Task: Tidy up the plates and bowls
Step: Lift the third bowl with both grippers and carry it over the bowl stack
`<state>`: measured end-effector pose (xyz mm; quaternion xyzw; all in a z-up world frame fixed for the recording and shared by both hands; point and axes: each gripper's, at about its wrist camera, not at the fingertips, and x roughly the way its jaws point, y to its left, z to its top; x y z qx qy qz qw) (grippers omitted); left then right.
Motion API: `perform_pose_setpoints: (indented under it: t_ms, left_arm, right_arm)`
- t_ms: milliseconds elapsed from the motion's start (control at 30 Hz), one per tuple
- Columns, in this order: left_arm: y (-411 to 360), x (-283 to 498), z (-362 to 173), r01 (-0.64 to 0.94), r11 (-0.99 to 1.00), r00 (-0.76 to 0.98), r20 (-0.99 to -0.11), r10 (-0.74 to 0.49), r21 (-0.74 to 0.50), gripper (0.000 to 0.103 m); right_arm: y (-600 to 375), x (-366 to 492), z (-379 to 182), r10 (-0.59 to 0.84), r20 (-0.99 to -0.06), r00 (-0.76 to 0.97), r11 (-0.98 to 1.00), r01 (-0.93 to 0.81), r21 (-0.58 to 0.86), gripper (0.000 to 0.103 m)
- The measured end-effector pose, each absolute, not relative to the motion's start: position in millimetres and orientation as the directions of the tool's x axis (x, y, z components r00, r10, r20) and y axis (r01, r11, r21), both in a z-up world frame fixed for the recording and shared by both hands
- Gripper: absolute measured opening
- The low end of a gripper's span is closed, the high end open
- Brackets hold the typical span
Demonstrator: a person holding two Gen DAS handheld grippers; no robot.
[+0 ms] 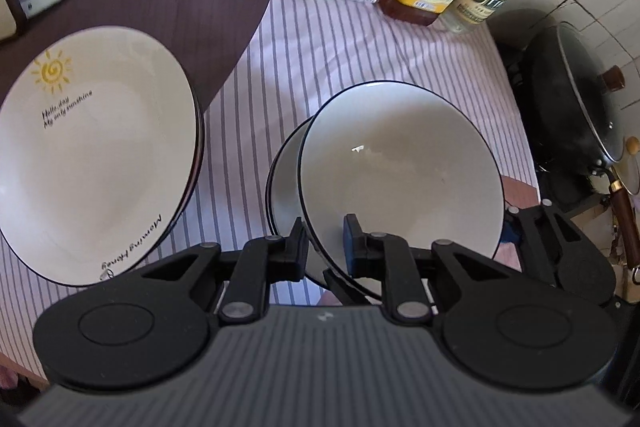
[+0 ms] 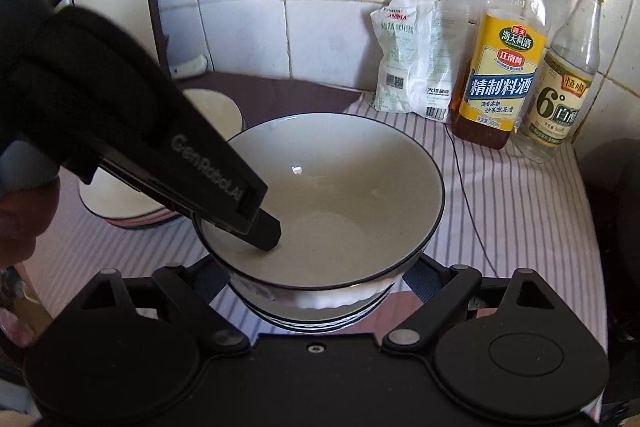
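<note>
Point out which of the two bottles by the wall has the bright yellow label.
The taller bottle, next to the white bag; its label is bright yellow with a blue band. The smaller bottle beside it has a pale label marked 6°.

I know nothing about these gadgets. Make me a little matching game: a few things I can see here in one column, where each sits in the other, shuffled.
Things:
1. white black-rimmed bowl
2. white plate with a yellow sun drawing
3. bottle with the yellow label
4. white plastic bag

Places:
A. topmost on a stack of plates
B. rim pinched by the left gripper
C. leaning on the tiled wall, left of the bottles
D. beside a clear bottle with a yellow cap

Pairs: 1-B, 2-A, 3-D, 4-C
</note>
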<state>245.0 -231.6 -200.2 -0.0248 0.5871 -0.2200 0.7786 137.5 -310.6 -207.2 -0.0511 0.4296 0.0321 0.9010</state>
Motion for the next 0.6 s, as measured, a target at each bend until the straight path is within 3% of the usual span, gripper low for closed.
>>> perform_pose_setpoints:
  t_ms: [400,600]
  left_arm:
    - [-234,247,-201,0.309,0.910,0.206,-0.915,-0.347,-0.276,0.021]
    - [-227,247,-201,0.266,0.932,0.280,-0.906,-0.318,-0.245,0.010]
  right_arm:
    - [-313,143,-209,0.010,-0.804,0.595,0.996,-0.079,-0.046,0.097]
    - [-307,143,-207,-0.008,-0.837,0.548,0.992,-0.102,-0.076,0.097]
